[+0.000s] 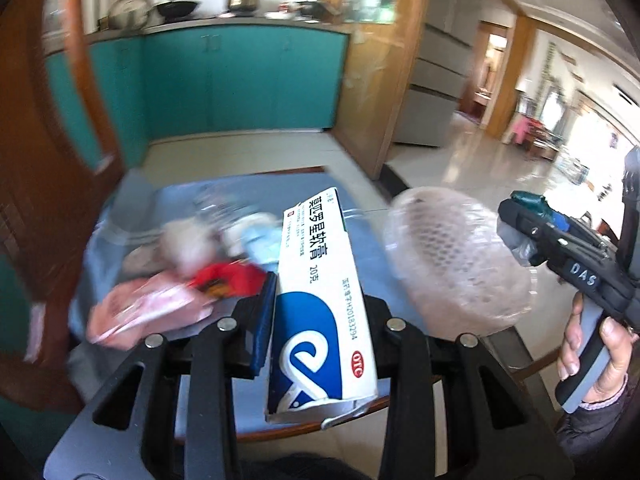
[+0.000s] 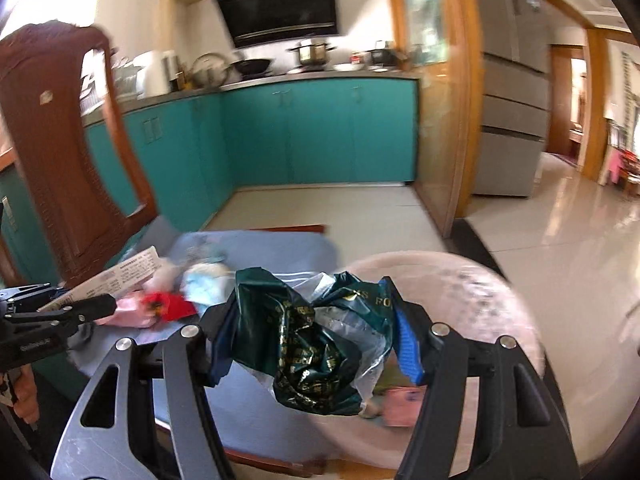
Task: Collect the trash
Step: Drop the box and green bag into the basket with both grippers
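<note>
Left tool (image 1: 316, 312): jaws narrowed onto a white-and-blue medicine carton (image 1: 320, 300), clamped lengthwise, its far end projecting ahead of the fingers and its near end, flap open, reaching back past them. Right tool (image 2: 308, 320): jaws set fairly wide and closed on a crumpled dark green foil bag (image 2: 308, 344) mixed with clear plastic film, the bundle hanging between and below the blue pads (image 2: 406, 344). A pale pink mesh basket (image 2: 480, 320), translucent, sat just right of and beneath the right tool; a pink item lay inside it, blurred. Remaining trash lay ahead and left of both tools on the blue-covered counter (image 1: 360, 240): a pink wrapper (image 1: 148, 308), a red scrap (image 1: 228, 276), a light blue crumpled piece (image 1: 260, 240) and white tissue-like wads (image 1: 188, 240), all blurred, clustered and touching. In the left wrist view the right tool's body appeared at the far right, its grey handle gripped by a hand (image 1: 592, 352). A carved brown chair back (image 2: 68, 140) stood left of the tools, past the counter's edge.
</note>
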